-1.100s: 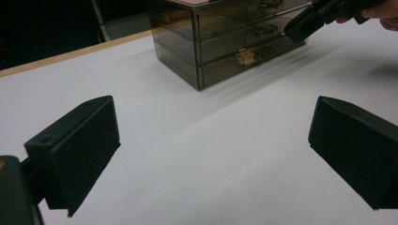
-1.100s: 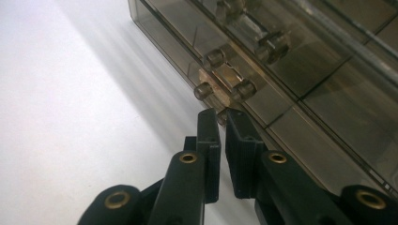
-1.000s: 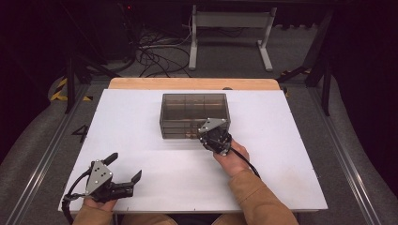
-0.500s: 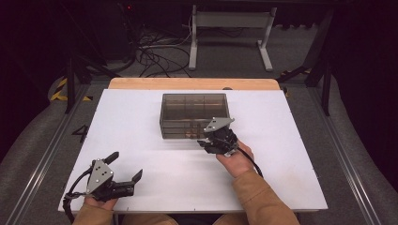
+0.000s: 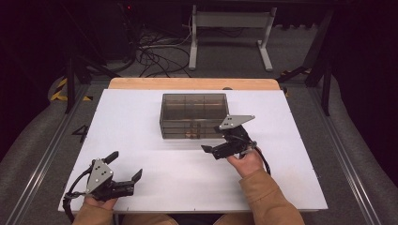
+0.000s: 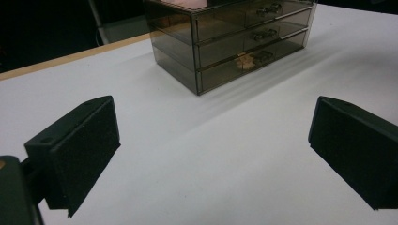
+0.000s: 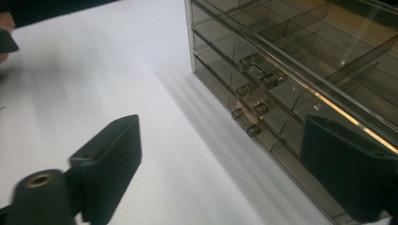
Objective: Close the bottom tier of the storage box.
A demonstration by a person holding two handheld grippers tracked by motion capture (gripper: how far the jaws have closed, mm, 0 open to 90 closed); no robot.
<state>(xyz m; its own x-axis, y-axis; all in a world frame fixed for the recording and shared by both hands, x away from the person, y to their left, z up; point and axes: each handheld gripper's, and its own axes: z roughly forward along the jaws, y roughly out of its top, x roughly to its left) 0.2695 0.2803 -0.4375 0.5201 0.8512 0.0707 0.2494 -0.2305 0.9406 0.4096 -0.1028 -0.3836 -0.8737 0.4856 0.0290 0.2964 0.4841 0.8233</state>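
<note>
A smoky, see-through drawer box (image 5: 193, 115) stands on the far middle of the white table (image 5: 141, 122), its three shallow drawers stacked one above the other and all pushed in. Each drawer front carries a small bar handle (image 7: 253, 107); the three handles sit in a column, one under the next, and face my side of the table. Through the clear walls I can make out thin dividers inside the drawers, and something small and brownish near the bottom drawer's front that is too blurred to tell.

My right gripper (image 5: 217, 145) hangs just in front of the box's right half, near the drawer fronts but not touching them. Its jaws have just been opening and now stand wide apart with nothing between them; in the right gripper view the handles lie in the gap ahead of the jaws, clear of both pads (image 7: 109, 164).

My left gripper (image 5: 125, 168) rests low at the near left corner of the table, well apart from the box. Its jaws are also spread wide and hold nothing; the left gripper view looks between them across bare table to the box farther off.

Beyond the table's far wooden edge (image 5: 187, 83) lie a dark floor, tangled cables (image 5: 150, 56) and a metal stand (image 5: 230, 33)
</note>
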